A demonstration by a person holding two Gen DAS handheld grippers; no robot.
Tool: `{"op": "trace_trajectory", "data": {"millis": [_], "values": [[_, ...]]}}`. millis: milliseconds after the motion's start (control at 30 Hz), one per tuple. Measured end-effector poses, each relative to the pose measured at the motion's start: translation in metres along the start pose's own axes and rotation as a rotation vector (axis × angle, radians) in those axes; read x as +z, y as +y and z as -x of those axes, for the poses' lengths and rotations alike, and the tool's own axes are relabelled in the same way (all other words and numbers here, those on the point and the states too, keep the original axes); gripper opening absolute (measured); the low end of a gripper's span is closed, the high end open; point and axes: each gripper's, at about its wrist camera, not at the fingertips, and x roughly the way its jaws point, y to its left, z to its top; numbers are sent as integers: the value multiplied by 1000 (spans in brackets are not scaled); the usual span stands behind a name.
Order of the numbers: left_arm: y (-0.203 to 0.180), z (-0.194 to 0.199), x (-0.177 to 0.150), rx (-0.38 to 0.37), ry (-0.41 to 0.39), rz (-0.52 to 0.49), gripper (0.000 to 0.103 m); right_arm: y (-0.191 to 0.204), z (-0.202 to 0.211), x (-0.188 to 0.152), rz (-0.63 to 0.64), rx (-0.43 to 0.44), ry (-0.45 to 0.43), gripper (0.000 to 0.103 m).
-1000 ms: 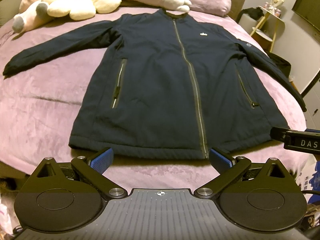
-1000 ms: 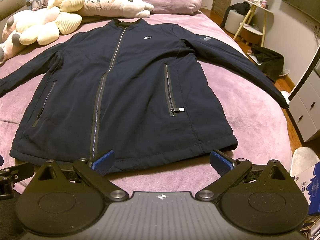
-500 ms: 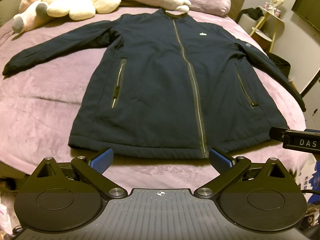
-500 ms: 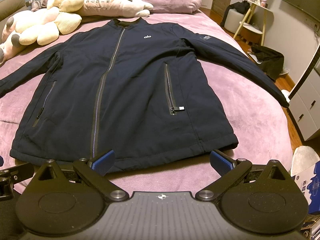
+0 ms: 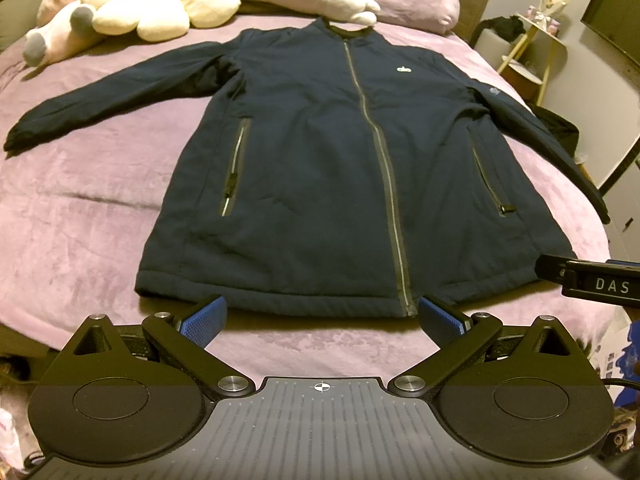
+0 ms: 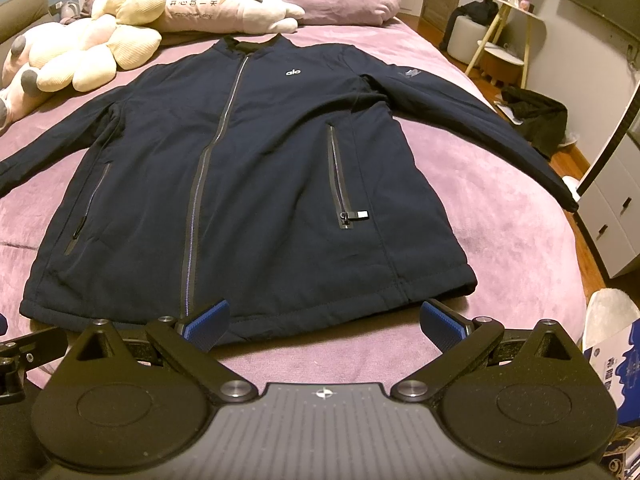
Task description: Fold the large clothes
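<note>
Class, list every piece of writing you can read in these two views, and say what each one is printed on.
"alo": white logo on the jacket chest.
"DAS": white letters on the right gripper, cut off at the picture's edge.
Plush pillow: a line of characters, too small to read surely.
Sleeve patch: blurred, unreadable.
Blue box: print too partial to read.

Purple-covered bed (image 6: 500,216), plush toys (image 6: 100,52) at its head, white stool (image 6: 502,24) beyond.

Jacket (image 5: 320,184) – matt navy cloth, lightly padded, w/ shiny zip tape. Bedspread (image 5: 80,208) – plush pink velvet. Gripper pads (image 6: 206,320): ribbed blue rubber, matt black plastic arms.
</note>
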Motion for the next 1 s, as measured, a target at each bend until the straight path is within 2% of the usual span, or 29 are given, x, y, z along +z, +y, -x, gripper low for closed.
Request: {"op": "trace_trajectory", "data": {"millis": [1000], "values": [[3,-5,2,-11,17,14,103,-5,-9,0,-30,10,24,101]]}}
